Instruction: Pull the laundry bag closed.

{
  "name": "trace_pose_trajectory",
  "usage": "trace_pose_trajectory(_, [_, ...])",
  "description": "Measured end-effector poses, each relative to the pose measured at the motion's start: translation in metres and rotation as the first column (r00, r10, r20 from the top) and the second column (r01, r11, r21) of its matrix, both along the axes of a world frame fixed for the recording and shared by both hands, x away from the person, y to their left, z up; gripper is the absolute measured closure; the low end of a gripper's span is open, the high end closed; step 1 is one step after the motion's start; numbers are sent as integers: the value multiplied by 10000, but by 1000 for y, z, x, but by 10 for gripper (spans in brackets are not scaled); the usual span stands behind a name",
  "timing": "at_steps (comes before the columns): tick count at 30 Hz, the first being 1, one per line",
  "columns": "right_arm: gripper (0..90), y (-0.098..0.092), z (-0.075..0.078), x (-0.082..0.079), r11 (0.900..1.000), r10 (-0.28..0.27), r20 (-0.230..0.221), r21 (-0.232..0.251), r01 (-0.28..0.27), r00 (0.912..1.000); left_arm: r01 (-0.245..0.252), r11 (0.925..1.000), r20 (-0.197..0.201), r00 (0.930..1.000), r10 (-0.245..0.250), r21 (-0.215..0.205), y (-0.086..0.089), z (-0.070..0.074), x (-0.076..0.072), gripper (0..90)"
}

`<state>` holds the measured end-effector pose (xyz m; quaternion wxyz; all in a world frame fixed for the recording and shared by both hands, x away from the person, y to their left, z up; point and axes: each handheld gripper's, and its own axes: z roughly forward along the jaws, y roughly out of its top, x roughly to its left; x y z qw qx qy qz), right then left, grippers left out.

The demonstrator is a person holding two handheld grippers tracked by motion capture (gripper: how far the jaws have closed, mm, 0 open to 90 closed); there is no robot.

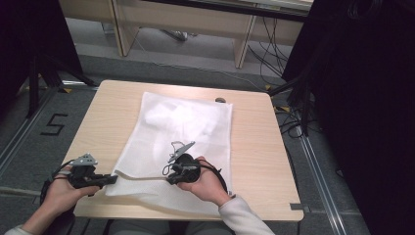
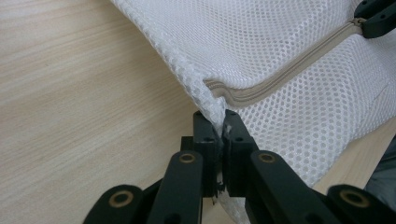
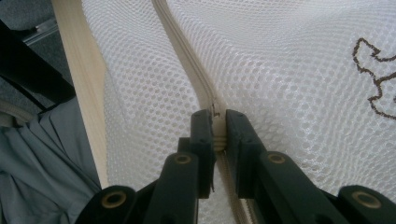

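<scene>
While the white mesh bag lies flat on the light wooden table, two black grippers hold on to its near edge. The bag covers the middle of the table and reaches almost to the person's side.

The left gripper sits at the bag's near left corner. From the left gripper view, its two jaws are pressed together on that corner of the mesh, just below the end of the beige zipper. The corner is pinched tight between them.

The right gripper sits farther right along the same near edge. From the right gripper view, its jaws are closed on the small zipper pull, which is squeezed between the two pads. The zipper runs away from the jaws in a long line across the mesh. A brown stitched mark shows on the mesh to the right of it.

Both hands rest low at the front of the table, the left hand near the table's left corner and the right hand on top of the bag. A small dark thing lies on the table by the bag's far right corner; it is too small to tell what it is.
</scene>
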<state>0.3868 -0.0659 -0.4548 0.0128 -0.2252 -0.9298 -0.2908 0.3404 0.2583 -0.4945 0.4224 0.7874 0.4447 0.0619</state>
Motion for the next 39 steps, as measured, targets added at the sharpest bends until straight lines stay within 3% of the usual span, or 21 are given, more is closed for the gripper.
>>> trace_pose_trajectory(3, [824,-2,1,0,10000,-34,31,-24,34,10000,63,9998,-152,9999,-60,198,1,1,0,854])
trace_pose_trajectory(12, [824,-8,2,-1,9993,-368,-259,-45,367,9990,79,9998,-180,9998,-76,183,1,1,0,854])
trace_pose_trajectory(14, [824,-9,1,0,9999,-163,-17,12,163,9999,77,9998,-188,9998,-73,183,1,1,0,854])
trace_pose_trajectory(27, [824,-18,2,1,9995,-302,31,-42,302,9995,70,9999,-218,9997,-67,156,1,1,0,854])
trace_pose_trajectory(28, [824,-18,2,1,9992,-391,-48,-25,391,9992,-7,10000,-98,10000,7,25,0,-1,0,854])
trace_pose_trajectory(32, [824,-20,1,1,9993,-360,-111,-41,360,9993,93,9999,-246,9997,-90,122,1,0,0,854])
trace_pose_trajectory(37, [824,-23,2,0,9983,-580,-295,-57,579,9979,-13,9999,-128,9999,15,150,0,0,0,854])
trace_pose_trajectory(39, [824,-24,2,1,9989,-454,-42,-67,453,9990,-24,10000,-101,9999,24,31,0,-1,0,854])
